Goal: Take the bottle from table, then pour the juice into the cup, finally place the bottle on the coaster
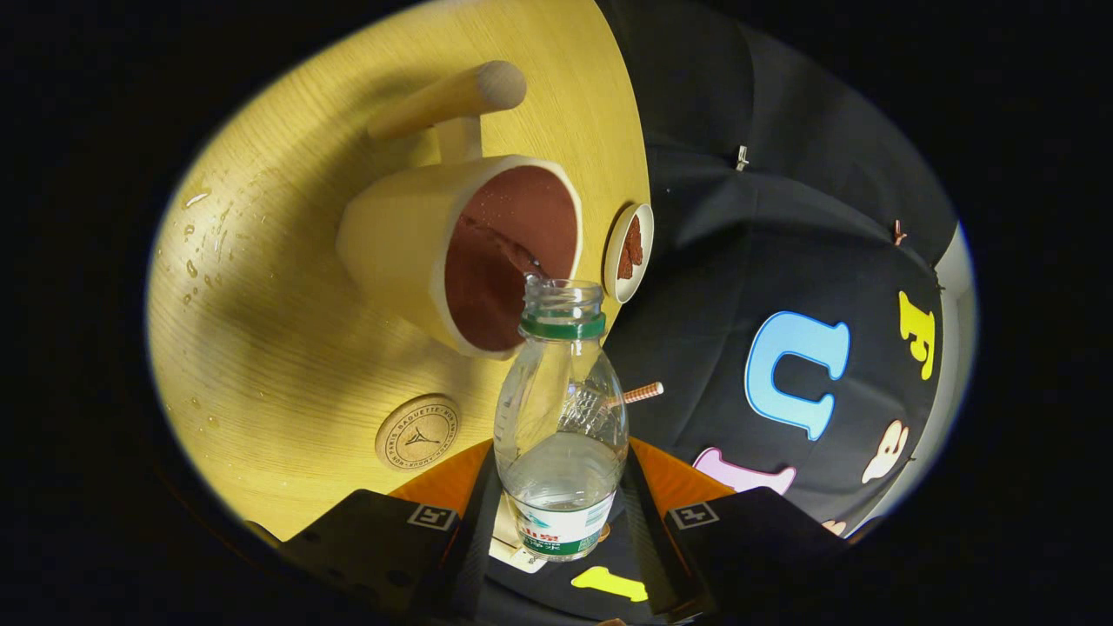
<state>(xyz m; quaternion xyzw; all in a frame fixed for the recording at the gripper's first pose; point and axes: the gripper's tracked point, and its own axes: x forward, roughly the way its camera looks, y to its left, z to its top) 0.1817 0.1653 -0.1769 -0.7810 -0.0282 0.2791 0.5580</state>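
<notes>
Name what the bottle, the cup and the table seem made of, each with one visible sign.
Bottle: clear plastic, probably; see-through, ribbed wall. Cup: looks ceramic, matte cream outside, reddish-brown inside. Table: wood or veneer; fine grain lines.

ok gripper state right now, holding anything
gripper: shut on the bottle, both fingers pressing its sides, bottle tilted with its open mouth at the rim of the cup

Tongs (561,513) tilted sideways, both fingers clamped on bottle (561,417)
</notes>
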